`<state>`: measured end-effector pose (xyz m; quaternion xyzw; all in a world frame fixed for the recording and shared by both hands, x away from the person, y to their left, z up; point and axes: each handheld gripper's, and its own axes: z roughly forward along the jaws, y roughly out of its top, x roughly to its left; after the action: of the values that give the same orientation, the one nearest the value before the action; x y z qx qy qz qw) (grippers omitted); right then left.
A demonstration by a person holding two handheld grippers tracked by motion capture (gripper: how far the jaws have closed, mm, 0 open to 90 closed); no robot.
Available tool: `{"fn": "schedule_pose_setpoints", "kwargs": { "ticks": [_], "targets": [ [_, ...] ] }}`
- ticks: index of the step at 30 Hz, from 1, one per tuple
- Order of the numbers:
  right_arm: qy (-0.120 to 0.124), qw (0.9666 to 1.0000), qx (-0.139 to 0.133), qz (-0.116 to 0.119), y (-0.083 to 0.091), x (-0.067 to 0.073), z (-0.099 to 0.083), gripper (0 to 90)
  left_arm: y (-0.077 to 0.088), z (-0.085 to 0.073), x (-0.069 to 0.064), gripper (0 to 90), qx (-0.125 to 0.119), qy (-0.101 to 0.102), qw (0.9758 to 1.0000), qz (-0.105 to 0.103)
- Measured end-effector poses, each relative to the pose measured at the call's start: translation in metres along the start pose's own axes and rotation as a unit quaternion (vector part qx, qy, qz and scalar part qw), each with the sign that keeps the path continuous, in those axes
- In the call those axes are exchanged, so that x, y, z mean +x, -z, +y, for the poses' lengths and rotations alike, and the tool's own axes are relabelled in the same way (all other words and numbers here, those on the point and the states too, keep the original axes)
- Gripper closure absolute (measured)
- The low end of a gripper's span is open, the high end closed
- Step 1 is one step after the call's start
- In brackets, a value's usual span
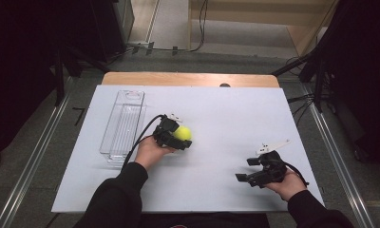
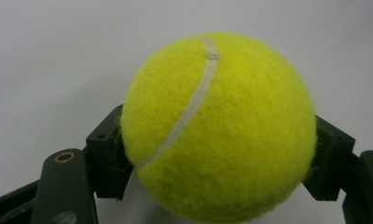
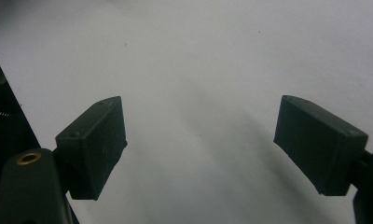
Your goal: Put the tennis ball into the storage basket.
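- My left tool (image 1: 178, 136) is clamped on a yellow tennis ball (image 1: 183, 133), one black jaw pressed to each flank of it, near the middle of the white surface (image 1: 226, 118).
- In the left gripper view the tennis ball (image 2: 219, 128) bulges between the two pads (image 2: 111, 158), its pale seam curving from the top down toward the lower left; the felt sits hard against both pads, with no gap on either side.
- Whether the ball rests on the surface or hangs just above it I cannot tell; the high view puts it directly over the white sheet, just right of my left hand (image 1: 150, 151).
- My right tool (image 1: 249, 171) stands with its jaws wide apart and nothing between them, over the surface near its right front corner, well apart from the ball.
- The right gripper view shows its two black pads (image 3: 93, 144) spread to either side, plain white sheet in the gap and a soft shadow under each.
- A clear plastic bin (image 1: 124, 124) lies lengthwise on the left part of the surface, just beside my left hand and near the ball, touching neither tool.
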<state>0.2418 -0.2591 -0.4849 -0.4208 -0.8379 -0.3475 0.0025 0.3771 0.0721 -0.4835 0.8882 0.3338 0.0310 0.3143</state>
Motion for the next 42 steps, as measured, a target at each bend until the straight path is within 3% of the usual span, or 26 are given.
{"fn": "schedule_pose_setpoints", "kwargs": {
  "ticks": [13,31,42],
  "targets": [
    [0.001,1.0000,-0.003,-0.001,0.000,0.000,0.000,14.6,0.016,0.008,-0.001,25.8,-0.007,0.003,0.9999,-0.007],
    [0.000,1.0000,-0.002,-0.002,0.000,0.000,0.000,14.6,0.038,0.017,-0.002,25.8,-0.018,-0.011,0.9998,-0.002],
    [0.000,1.0000,-0.001,-0.002,0.000,-0.001,0.000,14.6,0.050,0.024,-0.003,25.8,-0.019,-0.006,0.9996,-0.020]
  ]
}}
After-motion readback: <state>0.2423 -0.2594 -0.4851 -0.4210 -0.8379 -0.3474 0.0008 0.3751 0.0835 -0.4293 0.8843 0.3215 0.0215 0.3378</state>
